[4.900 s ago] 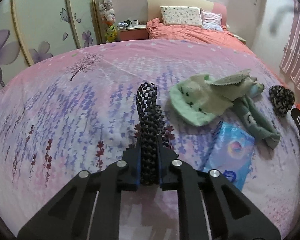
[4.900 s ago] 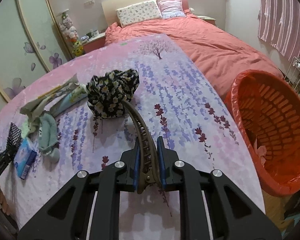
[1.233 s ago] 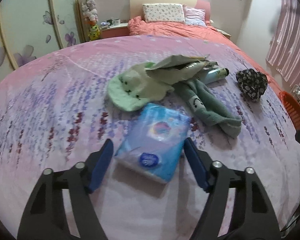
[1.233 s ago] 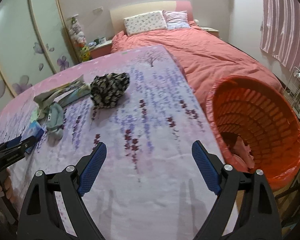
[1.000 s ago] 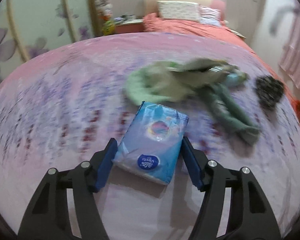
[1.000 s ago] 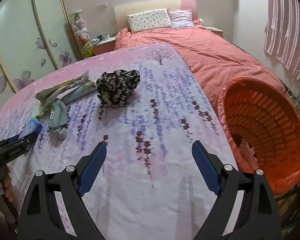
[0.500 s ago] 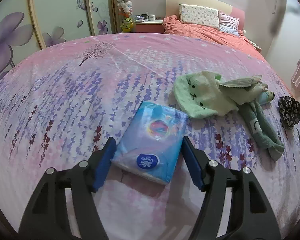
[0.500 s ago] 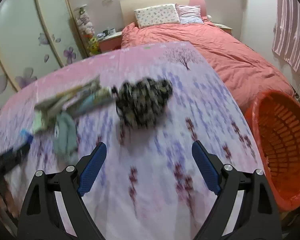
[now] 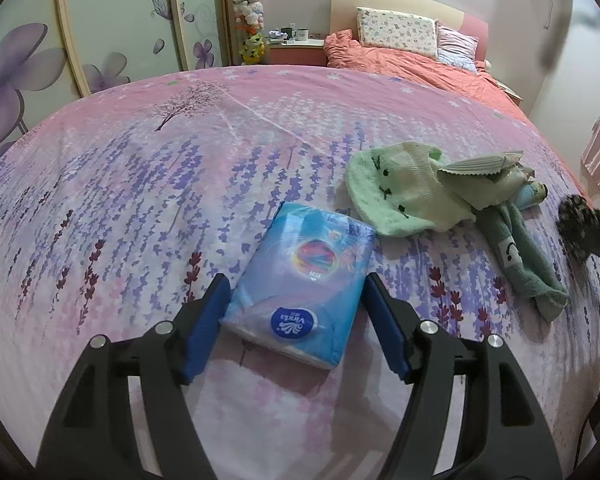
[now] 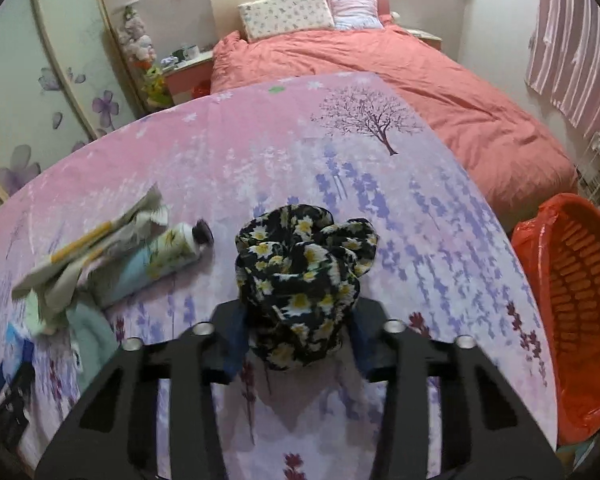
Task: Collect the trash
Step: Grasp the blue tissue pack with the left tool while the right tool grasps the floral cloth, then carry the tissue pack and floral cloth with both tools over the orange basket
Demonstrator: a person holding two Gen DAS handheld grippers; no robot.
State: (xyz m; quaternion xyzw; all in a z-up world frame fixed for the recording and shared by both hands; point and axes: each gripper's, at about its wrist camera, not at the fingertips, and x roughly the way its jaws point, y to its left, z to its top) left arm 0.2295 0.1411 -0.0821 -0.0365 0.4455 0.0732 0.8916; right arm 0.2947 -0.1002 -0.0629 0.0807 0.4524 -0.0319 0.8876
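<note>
My left gripper (image 9: 296, 320) is closed on a blue tissue pack (image 9: 300, 286) that lies on the pink flowered cloth (image 9: 140, 200); both blue pads touch its sides. My right gripper (image 10: 298, 334) has its pads at either side of a black bundle of cloth with yellow daisies (image 10: 302, 280), touching or nearly touching it. The bundle also shows blurred at the right edge of the left wrist view (image 9: 580, 228). An orange bin (image 10: 576, 300) lined with an orange bag stands off the right edge of the cloth.
A pile of a pale green cloth (image 9: 396, 196), a grey-green sock (image 9: 520, 260), a crumpled wrapper (image 10: 92, 240) and a lying tube (image 10: 172, 256) is between the two grippers. A bed with a coral cover (image 10: 380, 76) is behind. Wardrobe doors (image 9: 112, 28) stand at the left.
My right gripper has moved left from the bin side up to the daisy bundle and narrowed around it. My left gripper has narrowed onto the tissue pack.
</note>
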